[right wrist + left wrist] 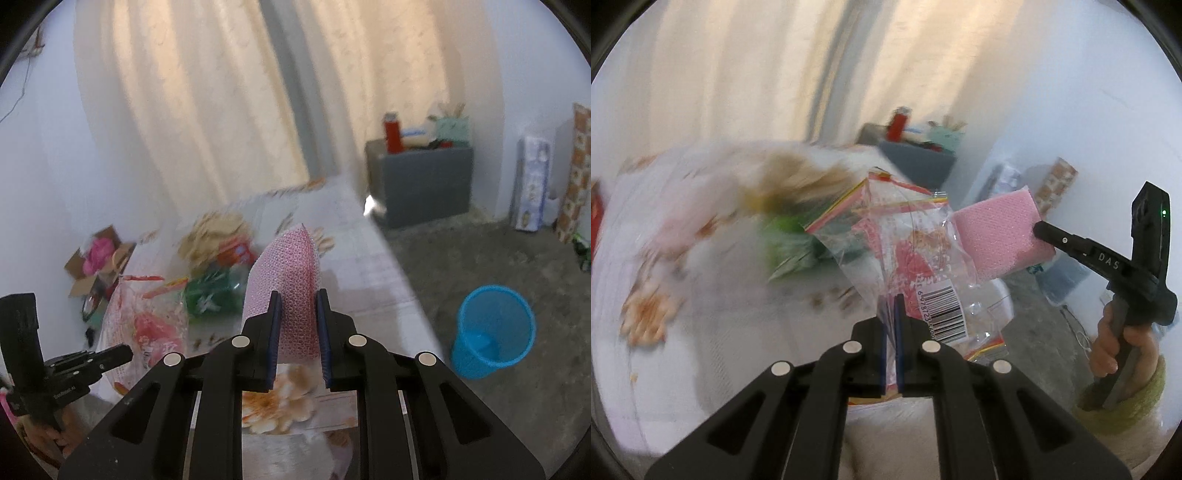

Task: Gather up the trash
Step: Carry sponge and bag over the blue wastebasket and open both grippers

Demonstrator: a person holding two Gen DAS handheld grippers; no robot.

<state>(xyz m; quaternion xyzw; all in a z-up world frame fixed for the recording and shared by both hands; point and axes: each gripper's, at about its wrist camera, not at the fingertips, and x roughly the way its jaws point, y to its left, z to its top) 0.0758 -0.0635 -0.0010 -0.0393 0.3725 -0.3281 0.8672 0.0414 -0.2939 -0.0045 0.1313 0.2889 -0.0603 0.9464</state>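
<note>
My left gripper (898,301) is shut on a clear plastic bag (916,243) with red print and a barcode, held up above the bed. My right gripper (298,299) is shut on a pink bubble-wrap pouch (286,273), which also shows in the left wrist view (1001,236) just right of the bag. The left gripper (125,354) and its bag (147,325) show at the lower left of the right wrist view. More trash lies on the bed: a green wrapper (212,293) and a beige crumpled piece (214,229). A blue mesh bin (493,330) stands on the floor to the right.
The bed has a white floral sheet (351,236). An open cardboard box (98,260) with pink contents sits at its far left. A grey box (421,177) with a red bottle and other items stands by the curtain. Packages lean on the right wall (533,184).
</note>
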